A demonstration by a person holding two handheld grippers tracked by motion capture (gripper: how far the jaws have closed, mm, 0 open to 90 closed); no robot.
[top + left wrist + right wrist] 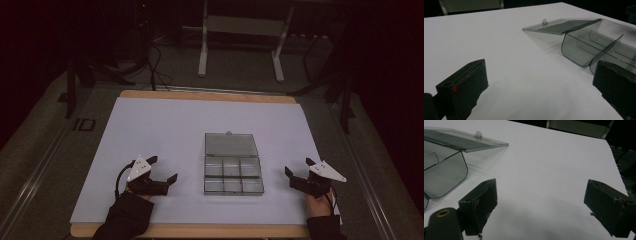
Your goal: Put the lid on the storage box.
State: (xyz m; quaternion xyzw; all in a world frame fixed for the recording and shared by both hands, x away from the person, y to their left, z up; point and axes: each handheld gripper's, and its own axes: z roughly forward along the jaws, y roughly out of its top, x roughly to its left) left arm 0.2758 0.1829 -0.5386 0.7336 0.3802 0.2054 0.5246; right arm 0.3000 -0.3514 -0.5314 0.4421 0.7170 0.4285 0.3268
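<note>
A clear plastic box with 6 small compartments, in 2 rows of 3, sits on the white sheet covering the surface, a little right of the middle and toward the person's side. Its lid is swung fully open and lies flat behind it, joined along a hinge, with a small tab at its far edge. All 6 compartments look empty. The left tool rests on the sheet to the left of the box, near it but not touching, and its jaws stand wide apart with nothing between them; in the left gripper view the box lies just ahead of the right-hand jaw. The right tool rests to the right of the box, also apart from it, released and gripping nothing; in the right gripper view the lid and a rounded corner of the box show at the left. The box looks light, thin-walled and stiff, with smooth, glossy sides, so it would likely slide on the sheet if pushed from 1 side only and could slip out of a loose pinch. The safest hold is probably on an outer wall or on 1 of the inner dividers, squeezed gently, since hard plastic of this kind can crack. For shutting it, the tab on the lid is the natural place to catch, with the other tool steadying the base. No brand, label or readable writing shows on the box or the sheet.
</note>
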